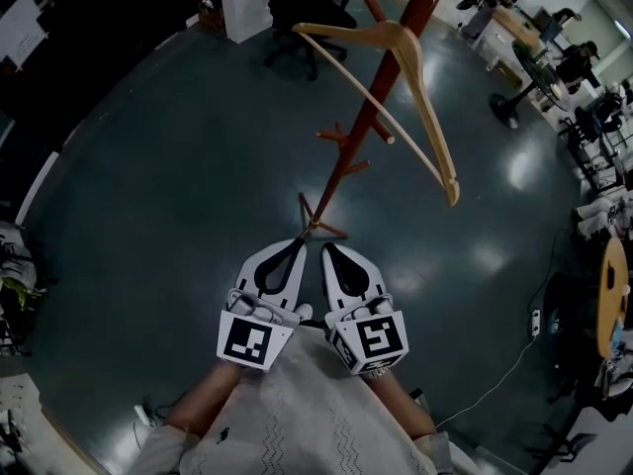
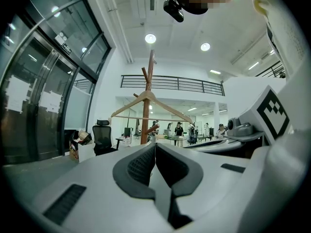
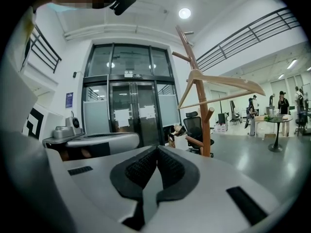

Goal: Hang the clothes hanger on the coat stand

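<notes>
**Head view.** The left gripper [image 1: 299,244] and right gripper [image 1: 329,249] are held side by side close to the body, tips pointing at the foot of the coat stand [image 1: 380,82]. Each has its jaws pressed together and holds nothing. The clothes hanger [image 1: 428,117] sits at the top of the stand, well apart from both grippers, ahead of them and higher. Its long axis runs from the far left to the near right, and the near end overhangs the dark floor [image 1: 178,166] on the right-hand side. By this reading the right gripper is the nearer one.

**Left gripper view.** The left gripper [image 2: 155,149] has its pads meeting with no gap and nothing between them. The hanger [image 2: 150,98] lies straight ahead and above. Its arms spread evenly to either side of the stand [image 2: 146,125].

**Right gripper view.** The right gripper [image 3: 156,152] is likewise closed and empty. The hanger [image 3: 195,75] appears up and to the right on the stand [image 3: 201,115]. Its hook is too small to trace, but the hanger seems to rest there unaided, so the hanging looks done.
</notes>
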`<action>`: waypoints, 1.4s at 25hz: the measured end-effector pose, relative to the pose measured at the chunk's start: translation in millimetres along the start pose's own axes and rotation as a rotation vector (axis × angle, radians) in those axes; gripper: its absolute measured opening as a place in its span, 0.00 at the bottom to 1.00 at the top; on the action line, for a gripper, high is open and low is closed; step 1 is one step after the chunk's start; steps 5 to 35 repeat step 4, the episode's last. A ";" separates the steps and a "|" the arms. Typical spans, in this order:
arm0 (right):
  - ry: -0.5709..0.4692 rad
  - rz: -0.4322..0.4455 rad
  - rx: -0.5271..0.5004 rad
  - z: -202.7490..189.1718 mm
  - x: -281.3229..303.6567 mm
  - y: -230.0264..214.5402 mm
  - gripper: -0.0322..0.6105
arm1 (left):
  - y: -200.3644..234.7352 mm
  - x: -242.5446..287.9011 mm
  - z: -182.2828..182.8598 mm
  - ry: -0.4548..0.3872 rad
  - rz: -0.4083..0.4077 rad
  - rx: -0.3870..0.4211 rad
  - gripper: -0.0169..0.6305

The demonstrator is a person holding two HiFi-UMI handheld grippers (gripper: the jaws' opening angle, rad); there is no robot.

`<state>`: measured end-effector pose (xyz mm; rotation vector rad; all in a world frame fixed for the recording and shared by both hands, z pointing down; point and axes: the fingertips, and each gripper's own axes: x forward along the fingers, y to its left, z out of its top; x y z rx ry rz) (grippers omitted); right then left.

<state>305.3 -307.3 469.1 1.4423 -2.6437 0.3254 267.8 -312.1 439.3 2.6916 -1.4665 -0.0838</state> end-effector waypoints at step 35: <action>-0.005 0.012 -0.020 3.2 0.4 4.9 0.08 | 2.0 -2.5 3.0 -0.003 0.005 0.004 0.05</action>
